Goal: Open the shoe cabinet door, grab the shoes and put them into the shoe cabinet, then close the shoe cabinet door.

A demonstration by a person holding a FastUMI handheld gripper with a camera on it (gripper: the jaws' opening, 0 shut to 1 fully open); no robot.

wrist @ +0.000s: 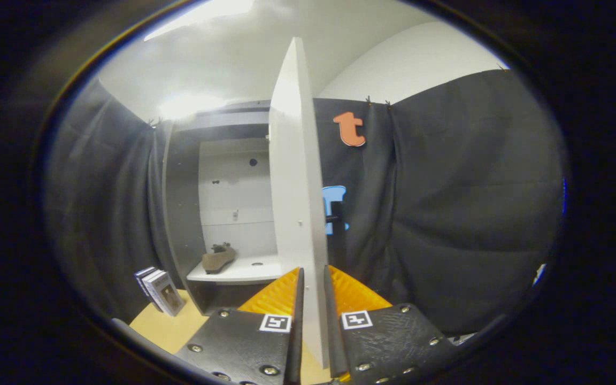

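Tongs [312, 283] clamped on door [294, 176] edge, shoe [218, 259] beyond

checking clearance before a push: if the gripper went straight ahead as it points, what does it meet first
The cabinet door: its edge already sits between the gripper fingers, which look closed on it. Beyond is the black cloth wall, though depth is unclear.

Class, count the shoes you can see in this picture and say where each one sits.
1. A single shoe lies on the shelf inside the open cabinet, beyond the gripper, whose fingers clamp the door edge. The door may hide another shoe.
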